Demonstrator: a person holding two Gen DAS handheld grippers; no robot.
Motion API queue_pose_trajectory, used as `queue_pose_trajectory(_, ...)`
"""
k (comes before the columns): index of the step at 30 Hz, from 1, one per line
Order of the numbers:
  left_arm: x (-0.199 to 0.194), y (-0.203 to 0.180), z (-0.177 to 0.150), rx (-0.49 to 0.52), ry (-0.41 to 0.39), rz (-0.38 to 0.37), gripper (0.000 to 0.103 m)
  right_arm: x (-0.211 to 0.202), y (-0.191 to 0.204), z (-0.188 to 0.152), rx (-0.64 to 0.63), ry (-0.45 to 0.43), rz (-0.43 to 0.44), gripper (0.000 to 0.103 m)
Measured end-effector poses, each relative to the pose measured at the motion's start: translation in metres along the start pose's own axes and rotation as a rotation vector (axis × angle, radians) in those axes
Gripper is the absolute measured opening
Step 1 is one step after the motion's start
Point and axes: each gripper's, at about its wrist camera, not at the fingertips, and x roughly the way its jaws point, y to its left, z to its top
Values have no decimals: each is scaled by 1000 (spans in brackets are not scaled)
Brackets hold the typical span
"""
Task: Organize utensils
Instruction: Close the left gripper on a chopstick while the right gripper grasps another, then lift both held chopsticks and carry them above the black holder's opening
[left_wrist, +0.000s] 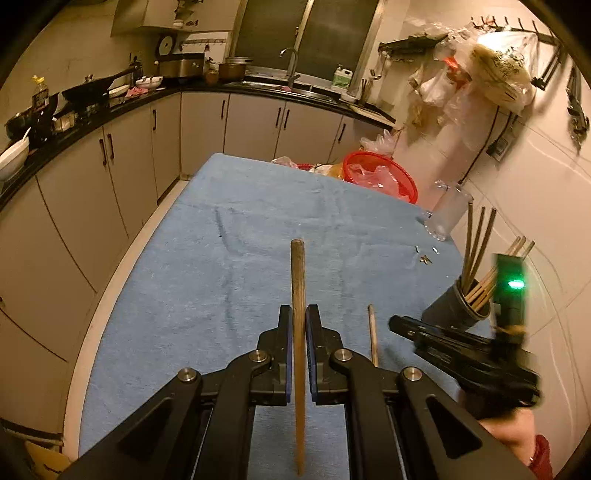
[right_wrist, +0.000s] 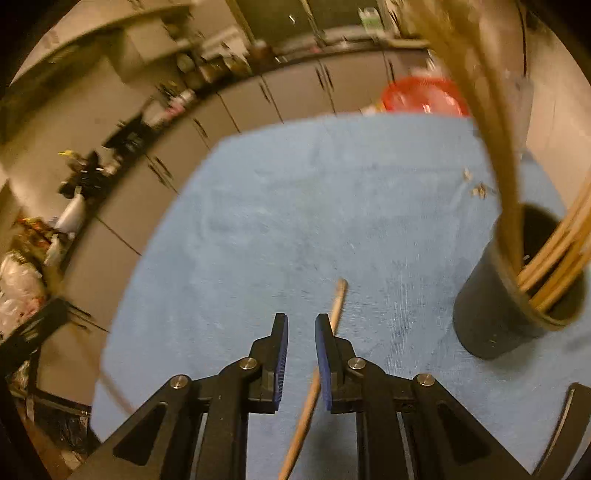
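My left gripper (left_wrist: 298, 314) is shut on a wooden chopstick (left_wrist: 297, 280) that points forward over the blue cloth (left_wrist: 229, 258). A second chopstick (left_wrist: 373, 332) lies on the cloth to its right. My right gripper (right_wrist: 301, 321) is open above that loose chopstick (right_wrist: 334, 310), which lies partly under the right finger (right_wrist: 325, 343). A dark cylindrical holder (right_wrist: 491, 314) with several chopsticks stands at the right; it also shows in the left wrist view (left_wrist: 448, 308), beside the right gripper's body (left_wrist: 465, 354).
A red basket (left_wrist: 384, 173) with plastic bags sits at the cloth's far right corner. A clear glass mug (left_wrist: 445, 214) stands near the wall. Small scraps (left_wrist: 424, 258) lie on the cloth. Counters and cabinets (left_wrist: 110, 155) run along the left.
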Motion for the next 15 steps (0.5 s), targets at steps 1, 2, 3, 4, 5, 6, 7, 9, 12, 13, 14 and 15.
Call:
queue_pose_trajectory(1,0,2,0,-2,2,-4,7,10,-2,3,-1,25,-34,17)
queue_pose_trajectory(2,1,4,1,-3,3,-6,7,21,-5,6,5,50,-59,17)
queue_pose_trajectory(3,0,5,1,-5,2,-9,7,29,-7,10,15,65,-58,17)
queue_pose_trajectory(4,1,5,1,-5,2,-10,7,35,-10,11,14,81,-63,17)
queue_pose_trajectory(5,1,6,2,-5,3,-11,7,43,-10,14,9,105,-89,17)
queue_pose_trajectory(6,1,7,1,-7,3,-12,7,48,-9,17,12,114,-106,17)
queue_pose_trajectory(7,1,8,1,-9,3,-15,7,54,-9,20,7,122,-117,17)
queue_pose_trajectory(9,2,9,1,-9,4,-17,7,66,-8,22,-19,170,-179,18)
queue_pose_trajectory(12,2,12,0,-7,2,-26,7,69,-6,26,-19,164,-191,18)
queue_pose_trajectory(13,2,12,0,-8,3,-25,7,70,-2,26,-48,169,-207,16)
queue_pose_trajectory(14,2,12,0,-8,4,-25,7,70,1,25,-62,167,-212,11)
queue_pose_trajectory(15,3,11,0,-7,4,-24,7,71,3,26,-76,163,-210,11)
